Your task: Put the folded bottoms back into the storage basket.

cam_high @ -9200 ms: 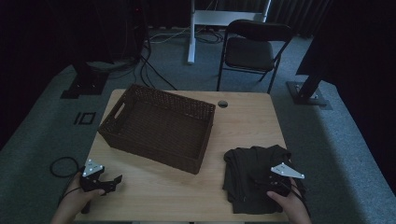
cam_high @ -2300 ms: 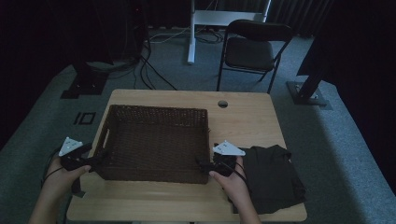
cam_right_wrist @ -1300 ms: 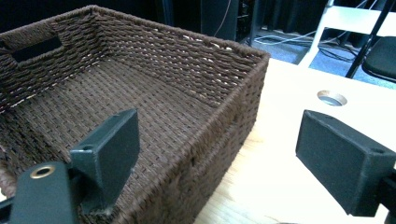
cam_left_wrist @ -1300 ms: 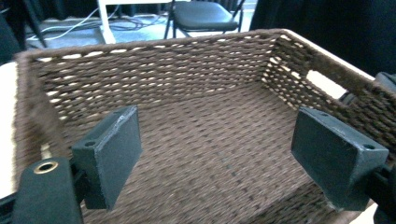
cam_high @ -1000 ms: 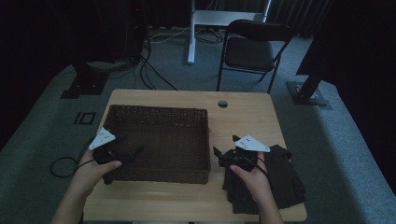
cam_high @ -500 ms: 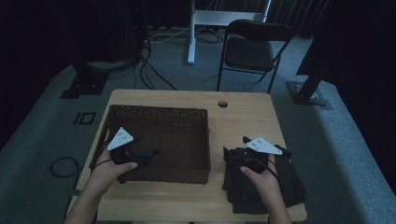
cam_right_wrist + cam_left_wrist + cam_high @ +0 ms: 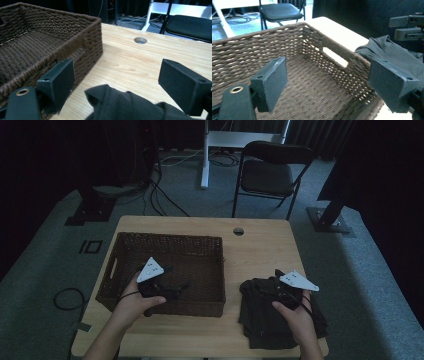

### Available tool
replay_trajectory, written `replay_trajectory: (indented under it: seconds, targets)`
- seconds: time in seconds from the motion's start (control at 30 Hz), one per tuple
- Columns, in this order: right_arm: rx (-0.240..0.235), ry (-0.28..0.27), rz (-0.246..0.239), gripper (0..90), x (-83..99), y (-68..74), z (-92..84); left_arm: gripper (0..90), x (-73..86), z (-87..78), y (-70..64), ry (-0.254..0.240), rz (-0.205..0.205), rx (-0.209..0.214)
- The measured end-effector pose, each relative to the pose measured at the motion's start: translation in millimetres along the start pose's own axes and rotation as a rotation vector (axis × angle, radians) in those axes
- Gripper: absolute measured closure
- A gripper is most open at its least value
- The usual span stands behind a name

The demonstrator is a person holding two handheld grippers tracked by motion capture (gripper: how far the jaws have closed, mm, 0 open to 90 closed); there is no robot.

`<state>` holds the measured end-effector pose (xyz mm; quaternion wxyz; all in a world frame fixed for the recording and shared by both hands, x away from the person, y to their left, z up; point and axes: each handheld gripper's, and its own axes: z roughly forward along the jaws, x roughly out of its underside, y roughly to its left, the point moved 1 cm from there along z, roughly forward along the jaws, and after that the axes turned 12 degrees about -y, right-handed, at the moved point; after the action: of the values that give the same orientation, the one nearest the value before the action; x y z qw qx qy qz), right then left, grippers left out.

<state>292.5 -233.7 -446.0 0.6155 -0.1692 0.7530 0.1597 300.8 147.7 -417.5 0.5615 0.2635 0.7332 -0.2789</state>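
Observation:
A brown wicker basket [image 7: 170,238] stands on the left half of the wooden table [image 7: 260,252]. My left gripper [image 7: 181,285] hovers open over its near inside; in the left gripper view the left gripper [image 7: 332,82] looks across the woven floor to the basket's handle slot [image 7: 335,57]. A crumpled dark cloth [image 7: 267,322] lies on the table's right front. Open over the cloth's far edge is my right gripper [image 7: 273,279]. In the right gripper view a fold of the cloth [image 7: 120,105] lies low between the right gripper [image 7: 122,83] jaws, untouched.
A round cable hole [image 7: 238,231] sits near the table's far edge, also the hole [image 7: 140,40]. A folding chair [image 7: 272,175] and a white desk leg [image 7: 204,155] stand beyond the table. Cables lie on the floor at left [image 7: 65,297].
The basket has been straightened and slid left. My left gripper has moved from the basket's left rim to over its inside. My right gripper has shifted right over the cloth.

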Motion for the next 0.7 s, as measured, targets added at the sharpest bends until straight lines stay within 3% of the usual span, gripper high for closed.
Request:
replay_trajectory:
  seconds: [0.43, 0.7]
  targets:
    - [0.042, 0.007, -0.002, 13.3, 5.4, -18.0, -18.1, 16.7, -3.8, 27.2, -32.9, 0.002, 0.018, 0.092]
    - [0.077, 0.021, 0.000, 13.3, 13.5, -32.3, -30.6, 16.7, -2.1, 48.1, -60.5, 0.001, 0.019, 0.152]
